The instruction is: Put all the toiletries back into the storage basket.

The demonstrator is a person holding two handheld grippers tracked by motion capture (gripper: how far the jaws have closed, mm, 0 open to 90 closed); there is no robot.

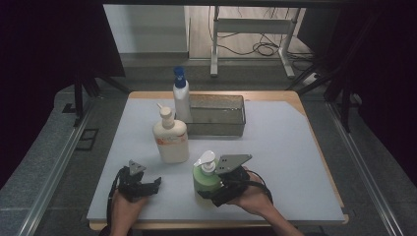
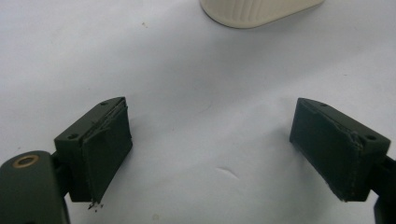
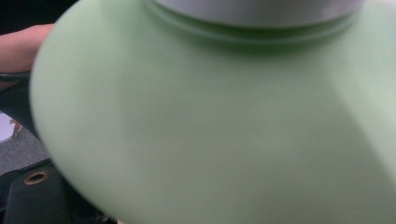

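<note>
Bottles: 3 | right gripper point(image 1: 216, 189) grasping green bottle point(image 1: 205, 180) | left gripper point(image 1: 147, 186) released

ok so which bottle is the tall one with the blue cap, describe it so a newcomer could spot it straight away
Start at the clear rectangular bin at the far middle of the white table. The bottle stands upright at the bin's left end, behind the cream pump bottle. It alone is slim and white with a blue cap; the other two carry white pumps.

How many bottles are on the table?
3. A green pump bottle at the right claw, a cream pump bottle mid-table, and a white bottle with a blue cap beside the clear bin.
</note>
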